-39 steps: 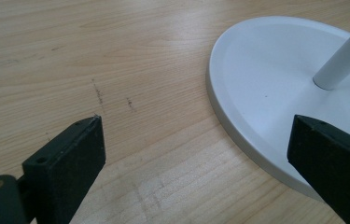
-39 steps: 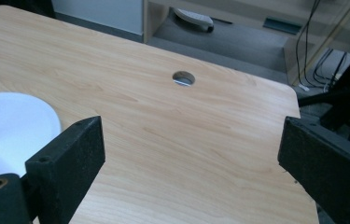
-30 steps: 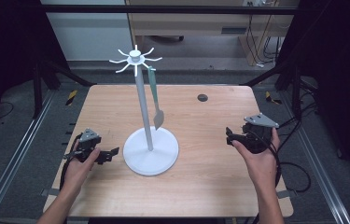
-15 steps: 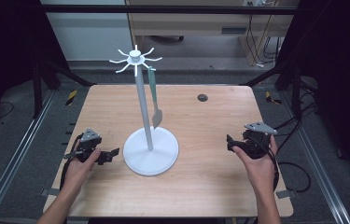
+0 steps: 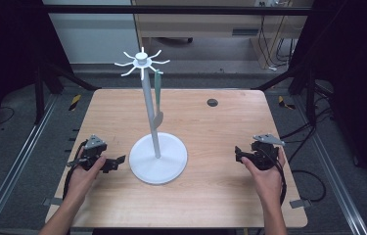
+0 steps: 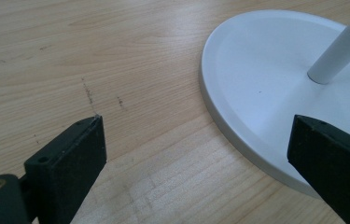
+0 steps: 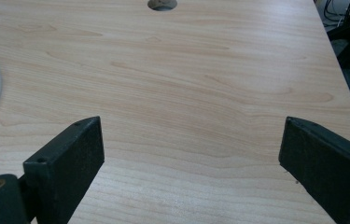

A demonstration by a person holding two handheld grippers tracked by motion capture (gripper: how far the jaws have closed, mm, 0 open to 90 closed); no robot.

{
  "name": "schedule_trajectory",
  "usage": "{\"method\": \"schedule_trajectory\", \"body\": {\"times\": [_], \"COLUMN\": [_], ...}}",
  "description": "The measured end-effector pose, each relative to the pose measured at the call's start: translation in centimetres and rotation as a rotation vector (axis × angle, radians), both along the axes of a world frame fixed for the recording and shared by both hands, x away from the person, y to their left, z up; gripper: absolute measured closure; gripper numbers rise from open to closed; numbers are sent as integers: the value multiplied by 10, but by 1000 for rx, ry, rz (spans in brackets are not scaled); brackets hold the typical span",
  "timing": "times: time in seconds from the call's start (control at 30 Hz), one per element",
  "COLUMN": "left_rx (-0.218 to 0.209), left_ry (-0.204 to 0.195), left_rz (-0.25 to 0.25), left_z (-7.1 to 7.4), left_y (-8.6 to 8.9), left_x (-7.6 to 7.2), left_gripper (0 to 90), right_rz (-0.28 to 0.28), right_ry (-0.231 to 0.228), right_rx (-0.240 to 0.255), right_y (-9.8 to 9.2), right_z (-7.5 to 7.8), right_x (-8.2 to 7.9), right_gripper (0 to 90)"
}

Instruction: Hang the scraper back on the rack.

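A white stand (image 5: pixel 158 159) with a round base and a tall pole stands mid-table, with several hooks (image 5: pixel 142 62) at its top. A green-handled utensil (image 5: pixel 158 100) hangs from one hook beside the pole. My left gripper (image 5: pixel 115 163) rests on the table just left of the base, open and empty. In the left gripper view my left gripper (image 6: pixel 196 126) has its jaws wide apart, with the stand base (image 6: pixel 266 79) ahead on the right. My right gripper (image 5: pixel 238 154) sits near the table's right side, open and empty. In the right gripper view my right gripper (image 7: pixel 191 123) faces bare wood.
The wooden table (image 5: pixel 220 127) has a small round cable hole (image 5: pixel 212 102) at the back right, and the cable hole (image 7: pixel 162 3) lies at the top of the right gripper view. Dark floor, metal rails and cables surround the table.
My right gripper has drawn back toward the near edge and settled lower. The hanging utensil has swung slightly toward the pole. The left gripper has stayed put.
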State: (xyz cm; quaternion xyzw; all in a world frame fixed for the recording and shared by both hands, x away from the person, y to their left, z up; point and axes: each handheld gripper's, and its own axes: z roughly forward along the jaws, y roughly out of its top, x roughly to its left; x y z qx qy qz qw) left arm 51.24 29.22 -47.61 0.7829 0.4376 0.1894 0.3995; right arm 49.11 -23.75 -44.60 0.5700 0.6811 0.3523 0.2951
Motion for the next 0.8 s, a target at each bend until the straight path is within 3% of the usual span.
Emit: {"method": "schedule_trajectory", "body": {"times": [0.37,0.8], "left_rx": [4,3], "left_ry": [-1,1], "left_rz": [-2,-6], "left_z": [0,-1], "left_y": [-1,-2], "left_x": [0,0], "left_gripper": [42,42], "right_rz": [-49,-51], "right_ry": [26,20], "right_rx": [-1,9], "right_y": [-3,-4], "right_z": [-18,-30], "right_x": [8,9], "right_gripper": [73,77]}}
